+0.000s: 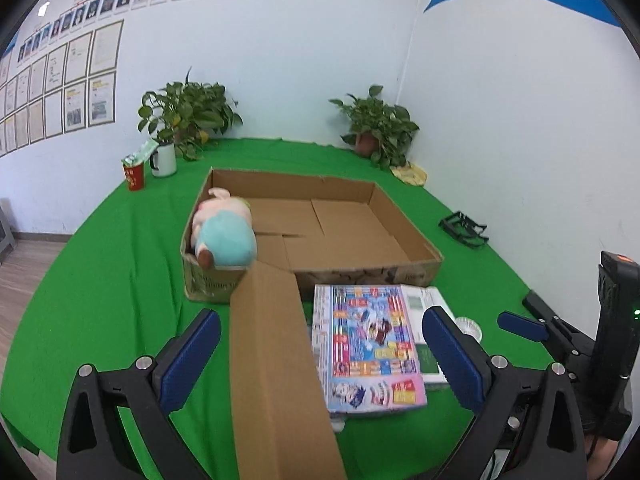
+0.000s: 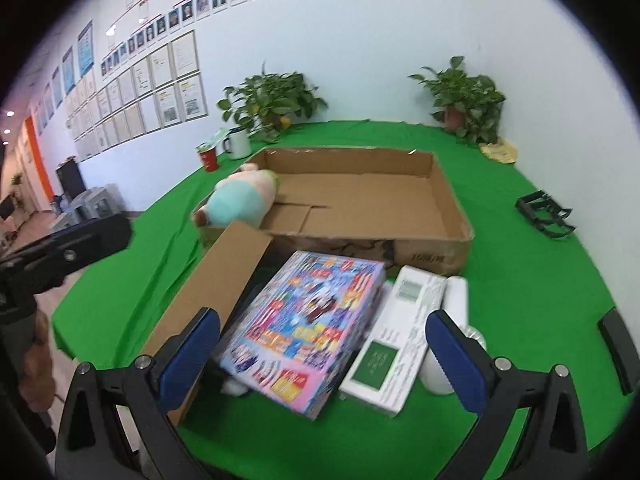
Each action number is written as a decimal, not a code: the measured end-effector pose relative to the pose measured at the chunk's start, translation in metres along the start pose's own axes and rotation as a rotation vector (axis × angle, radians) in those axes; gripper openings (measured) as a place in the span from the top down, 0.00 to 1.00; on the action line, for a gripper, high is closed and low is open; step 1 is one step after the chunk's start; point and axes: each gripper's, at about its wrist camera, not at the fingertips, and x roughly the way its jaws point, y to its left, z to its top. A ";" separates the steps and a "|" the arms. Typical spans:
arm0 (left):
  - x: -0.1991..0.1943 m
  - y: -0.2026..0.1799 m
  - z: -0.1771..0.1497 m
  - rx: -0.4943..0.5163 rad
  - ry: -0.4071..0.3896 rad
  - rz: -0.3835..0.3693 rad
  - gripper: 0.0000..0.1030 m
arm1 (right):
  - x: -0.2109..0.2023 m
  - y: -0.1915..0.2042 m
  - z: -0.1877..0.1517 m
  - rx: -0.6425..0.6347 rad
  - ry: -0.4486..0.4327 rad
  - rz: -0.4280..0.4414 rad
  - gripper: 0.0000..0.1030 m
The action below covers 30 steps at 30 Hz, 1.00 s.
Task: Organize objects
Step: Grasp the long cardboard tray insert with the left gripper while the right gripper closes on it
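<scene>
Item: soft plush toy, pink body with a pale teal back point(image 1: 224, 232) point(image 2: 242, 200). Location: inside the shallow brown cardboard box point(image 1: 352, 196) point(image 2: 448, 200), lodged in its near-left corner against the left wall. Orientation: lying on its side, long axis running along the left wall, teal end toward the cameras and pink end toward the far wall.

Progress, as judged: one object boxed; the rest of the box floor is bare. Left outside, on the green tablecloth point(image 1: 108, 280) point(image 2: 540, 280) just before the box's front wall: a flat box with a crowded multicolour printed cover point(image 1: 368, 344) point(image 2: 308, 328); touching it on the right, a white rectangular box with a green label point(image 1: 430, 360) point(image 2: 396, 340); beside that, a white cylindrical container point(image 2: 450, 320). The box's long front flap point(image 1: 276, 360) point(image 2: 212, 296) hangs out toward the cameras, over the left edge of the printed box.

Left gripper point(image 1: 320, 360): blue pads wide apart, nothing held, flap passing between them.
Right gripper point(image 2: 324, 360): pads wide apart, empty, over the printed and white boxes.
</scene>
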 end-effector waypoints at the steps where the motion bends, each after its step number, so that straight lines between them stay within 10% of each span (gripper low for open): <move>1: 0.005 0.004 -0.003 0.000 0.019 0.005 0.01 | 0.000 0.002 -0.003 -0.001 0.009 0.023 0.01; 11: 0.043 0.039 -0.039 0.021 0.171 0.125 0.06 | 0.015 0.046 -0.027 -0.076 0.115 0.247 0.01; 22: 0.069 0.064 -0.063 0.026 0.297 0.127 0.53 | 0.034 0.058 -0.042 -0.053 0.215 0.350 0.01; 30: 0.073 0.072 -0.060 0.026 0.293 0.128 0.59 | 0.043 0.065 -0.049 -0.044 0.252 0.431 0.01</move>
